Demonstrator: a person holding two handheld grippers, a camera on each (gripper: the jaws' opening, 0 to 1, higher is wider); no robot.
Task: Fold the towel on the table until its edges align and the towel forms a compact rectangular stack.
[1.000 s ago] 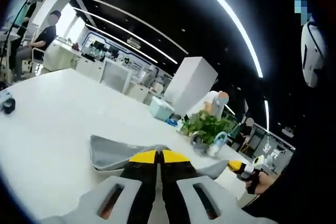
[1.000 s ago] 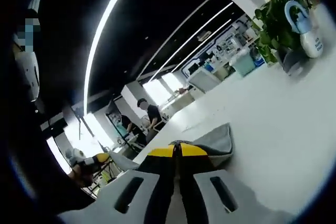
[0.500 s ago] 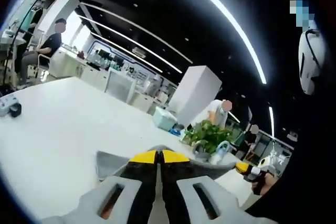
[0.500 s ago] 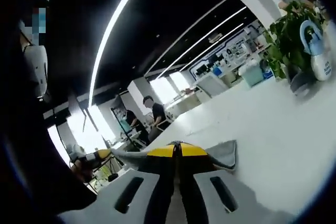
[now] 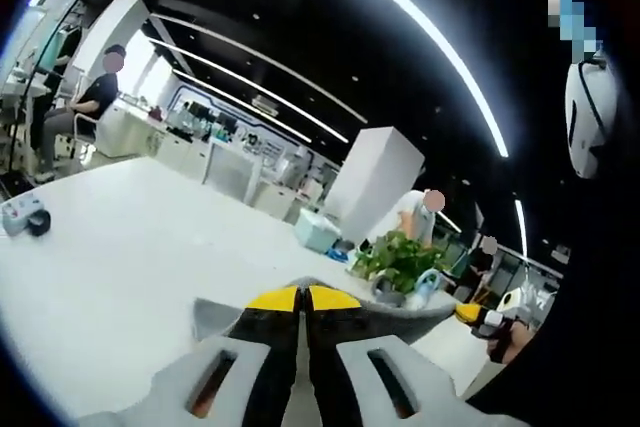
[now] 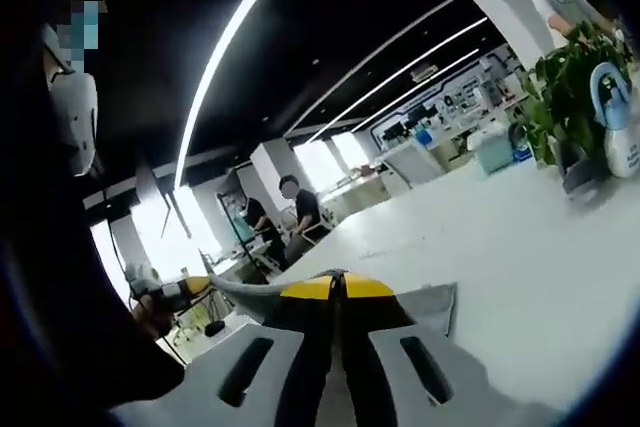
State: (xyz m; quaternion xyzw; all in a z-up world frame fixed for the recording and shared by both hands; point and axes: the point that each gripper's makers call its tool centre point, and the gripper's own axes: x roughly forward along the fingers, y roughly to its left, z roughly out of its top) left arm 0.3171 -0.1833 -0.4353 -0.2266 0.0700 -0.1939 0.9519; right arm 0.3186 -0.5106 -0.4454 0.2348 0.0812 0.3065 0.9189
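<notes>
The grey towel (image 5: pixel 212 315) hangs stretched between my two grippers above the white table (image 5: pixel 110 257). My left gripper (image 5: pixel 304 295) is shut on one corner, and the towel's edge runs off to the right. There the right gripper's yellow tip (image 5: pixel 470 317) shows, held by a hand. In the right gripper view my right gripper (image 6: pixel 337 283) is shut on the other corner. A flap of towel (image 6: pixel 435 305) shows beside its jaws. A taut edge leads left to the left gripper's yellow tip (image 6: pixel 190 287).
A potted plant (image 5: pixel 395 252) (image 6: pixel 570 87), a white spray bottle (image 5: pixel 425 282) (image 6: pixel 615 122) and a teal box (image 5: pixel 318 232) (image 6: pixel 495 152) stand at the table's far side. A small device (image 5: pixel 25 217) lies near the left edge. People sit at desks beyond.
Both views have pitched upward and less of the towel shows past each pair of jaws. Both grippers stay shut on the towel, still stretched between them.
</notes>
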